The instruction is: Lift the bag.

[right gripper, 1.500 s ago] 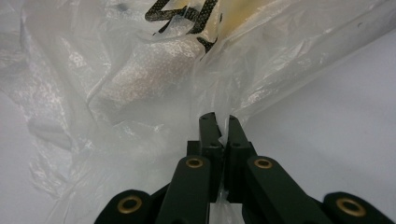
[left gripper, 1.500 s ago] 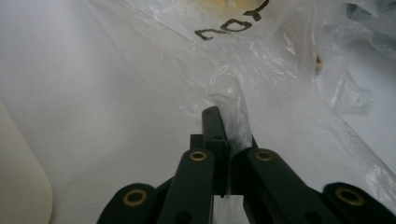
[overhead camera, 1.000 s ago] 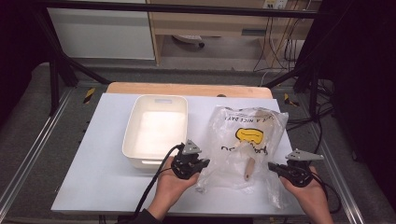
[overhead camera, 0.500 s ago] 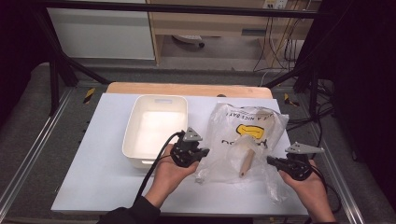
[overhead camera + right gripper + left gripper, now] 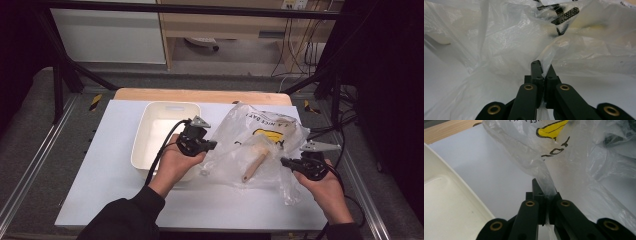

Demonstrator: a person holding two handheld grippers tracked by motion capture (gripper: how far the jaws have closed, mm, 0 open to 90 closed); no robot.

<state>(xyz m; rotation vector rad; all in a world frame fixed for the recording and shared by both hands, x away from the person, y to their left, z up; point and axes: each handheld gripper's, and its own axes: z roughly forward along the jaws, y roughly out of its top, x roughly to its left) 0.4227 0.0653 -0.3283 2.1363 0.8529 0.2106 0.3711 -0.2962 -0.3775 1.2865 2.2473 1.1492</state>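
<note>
A clear plastic bag with a yellow print and black lettering is stretched above the white table. Inside it lies a wooden-handled brush. My left gripper is shut on the bag's left edge, and in the left gripper view the film runs pinched between the closed jaws of that gripper. My right gripper is shut on the bag's right side; in the right gripper view the plastic rises from the closed jaws of this gripper.
A white rectangular tub stands on the table just left of my left hand; its rim shows in the left gripper view. A wooden board edge lies behind the table. Black frame legs and cables stand at both sides.
Both hands have risen and moved away from the table's front edge, lifting the bag's edges. The left gripper went farther and higher. The bag now stands more puffed up.
</note>
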